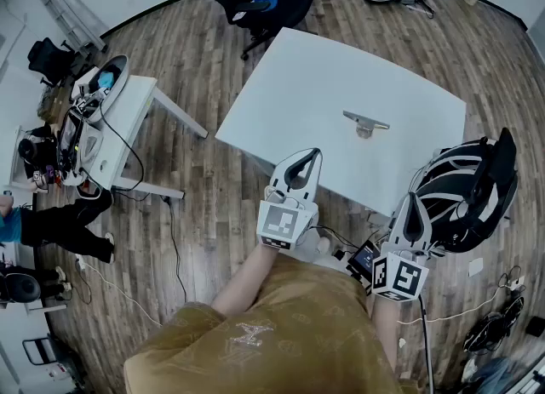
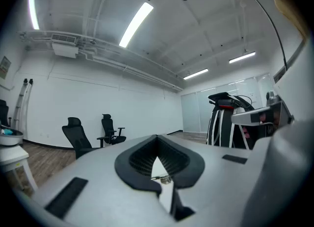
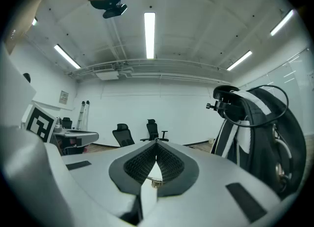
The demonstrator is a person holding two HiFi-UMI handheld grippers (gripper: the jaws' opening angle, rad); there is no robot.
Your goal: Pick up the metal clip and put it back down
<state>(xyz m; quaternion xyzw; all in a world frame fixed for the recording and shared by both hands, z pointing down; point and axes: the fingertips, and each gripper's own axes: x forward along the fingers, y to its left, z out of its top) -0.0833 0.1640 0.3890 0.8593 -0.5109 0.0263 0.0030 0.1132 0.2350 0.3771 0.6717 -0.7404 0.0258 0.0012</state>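
The metal clip [image 1: 366,122] is lying flat on the white table [image 1: 324,69], just toward 3 o'clock of the tabletop's middle, and nothing is touching it. It is also being glimpsed, small and low, through the gap behind the closed tips in the left gripper view [image 2: 162,178] and in the right gripper view [image 3: 156,183].

The left gripper [image 1: 312,157] is being held over the table's near edge, with the clip at its 1 o'clock and well apart. Its jaws are pressed together with nothing pinched. The right gripper [image 1: 413,199] is being held off the table's near corner, with the clip at its 11 o'clock. Its jaws are likewise pressed together and empty.

Square black-and-white markers are being shown on both grippers' cubes. The pattern printed on the person's tan shirt [image 1: 281,333] is too blurred to be read.

A black office chair [image 1: 255,1] is standing at the table's 11 o'clock, on the wood floor [image 1: 213,197].
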